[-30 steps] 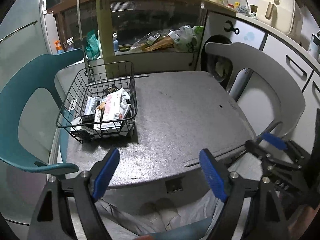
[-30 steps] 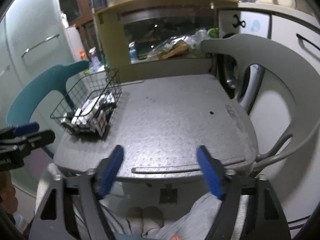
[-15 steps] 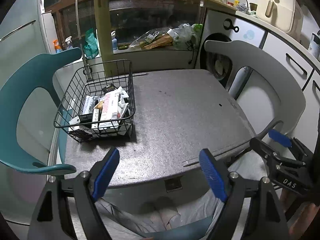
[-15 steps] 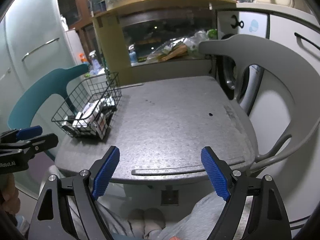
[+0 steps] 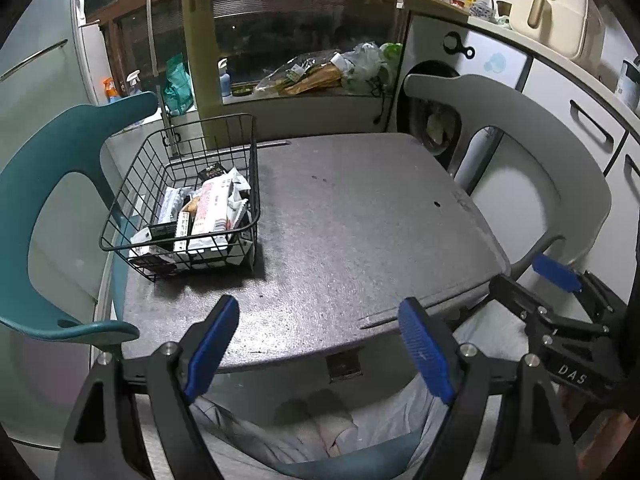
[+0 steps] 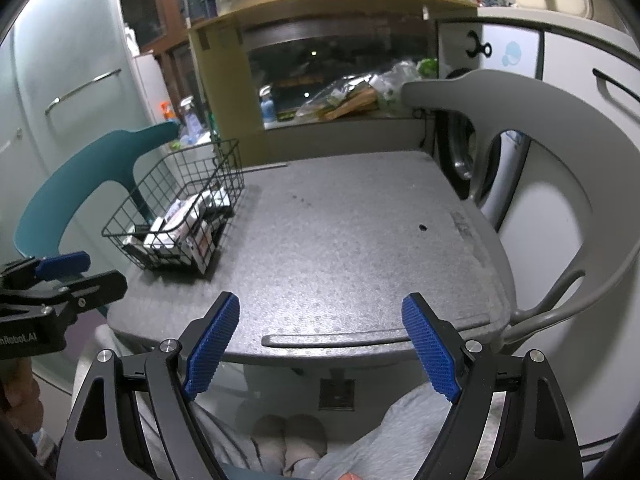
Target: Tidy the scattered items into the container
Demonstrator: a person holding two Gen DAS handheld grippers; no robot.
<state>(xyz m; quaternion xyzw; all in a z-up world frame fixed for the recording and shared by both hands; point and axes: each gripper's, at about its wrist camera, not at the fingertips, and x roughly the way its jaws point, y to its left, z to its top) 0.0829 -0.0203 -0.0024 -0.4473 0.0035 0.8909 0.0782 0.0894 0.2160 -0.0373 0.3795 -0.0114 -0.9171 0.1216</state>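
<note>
Both grippers hover at the near edge of the grey table (image 5: 360, 240). The left gripper (image 5: 316, 344) is spread wide with nothing between its blue pads, and the right gripper (image 6: 320, 340) is just as wide and just as bare. Ahead and to the left of both sits the wire basket (image 5: 136, 184), packets (image 5: 208, 216) piled inside it. A teal chair (image 5: 48, 168) stands beyond the basket, a grey chair (image 6: 560, 128) off to the right.
</note>
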